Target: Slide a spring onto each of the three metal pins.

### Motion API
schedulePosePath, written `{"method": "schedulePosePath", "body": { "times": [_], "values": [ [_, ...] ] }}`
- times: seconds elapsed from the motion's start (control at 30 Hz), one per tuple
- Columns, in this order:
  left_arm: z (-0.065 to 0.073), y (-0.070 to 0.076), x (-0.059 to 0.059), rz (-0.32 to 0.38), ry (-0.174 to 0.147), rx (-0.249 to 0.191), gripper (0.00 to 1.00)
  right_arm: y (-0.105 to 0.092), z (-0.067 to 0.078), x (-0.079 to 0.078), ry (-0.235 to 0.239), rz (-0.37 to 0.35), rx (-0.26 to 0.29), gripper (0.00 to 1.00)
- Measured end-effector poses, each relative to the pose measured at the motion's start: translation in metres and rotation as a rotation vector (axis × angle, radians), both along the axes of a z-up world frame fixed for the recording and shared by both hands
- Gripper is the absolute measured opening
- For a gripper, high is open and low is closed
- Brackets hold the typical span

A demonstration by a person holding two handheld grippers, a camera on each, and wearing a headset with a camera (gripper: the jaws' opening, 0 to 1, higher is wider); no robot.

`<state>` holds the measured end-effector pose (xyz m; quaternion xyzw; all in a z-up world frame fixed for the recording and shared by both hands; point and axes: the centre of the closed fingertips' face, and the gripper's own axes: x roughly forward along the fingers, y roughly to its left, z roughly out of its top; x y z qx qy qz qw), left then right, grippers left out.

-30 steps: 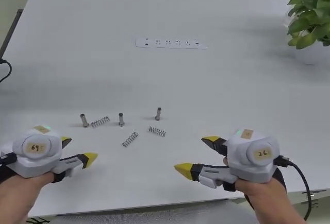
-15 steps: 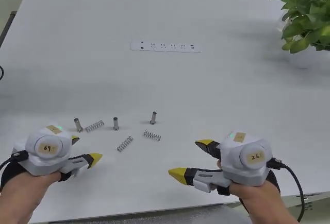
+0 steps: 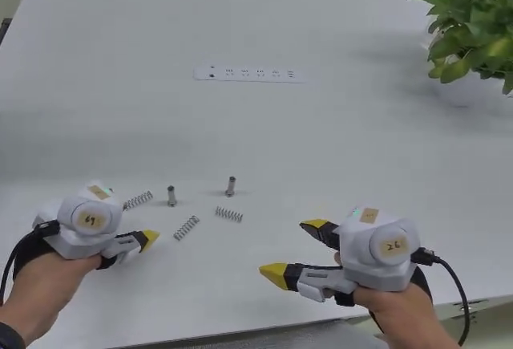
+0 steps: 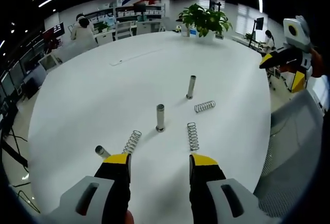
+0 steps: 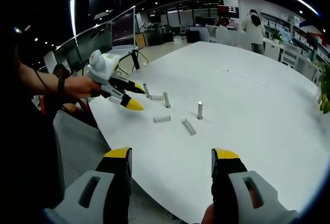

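Since the left claw [image 4: 161, 159] has advanced toward the work over the last second, treat it as the working claw. Its jaws stand apart and hold nothing. Its left jaw now sits just beside the nearest pin [image 4: 101, 152], which a second ago stood well ahead of it. Two springs lie flat just beyond the jaw tips: the left spring [image 4: 132, 141] ahead of the left jaw and the right spring [image 4: 192, 135] ahead of the right jaw. Between them the middle pin [image 4: 160, 117] stands upright. Farther out stands the third pin [image 4: 191, 86], with the third spring [image 4: 204, 106] lying near it.

The right claw [image 3: 293, 248] has kept its station near the front edge of the table [image 3: 337, 124]. Its jaws are spread wide and hold nothing.

No spring is on any pin, so none of the three placements has been made. The parts have not been disturbed. Judge the approach as nearly complete: the next action is probably to pinch one of the two near springs. Grip lightly across the coils, because a spring may roll or flex under a hard pinch.
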<state>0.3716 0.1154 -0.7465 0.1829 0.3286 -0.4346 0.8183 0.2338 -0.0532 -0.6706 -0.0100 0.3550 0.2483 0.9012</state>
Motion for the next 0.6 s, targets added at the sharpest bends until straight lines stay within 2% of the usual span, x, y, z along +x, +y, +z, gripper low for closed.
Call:
{"method": "schedulePosePath", "body": {
  "times": [0.07,0.3,0.6],
  "values": [
    [-0.002,-0.002,0.004,-0.006,-0.008,0.012,0.4,-0.001,0.0,0.0,0.001,-0.002,-0.001,0.61],
    [-0.011,-0.008,0.016,-0.018,-0.007,0.03,0.42,-0.01,0.001,-0.001,0.004,-0.027,-0.005,0.61],
    [-0.021,-0.013,0.025,-0.026,-0.003,0.054,0.42,-0.016,-0.002,-0.007,0.015,-0.046,-0.009,0.61]
  ]
}}
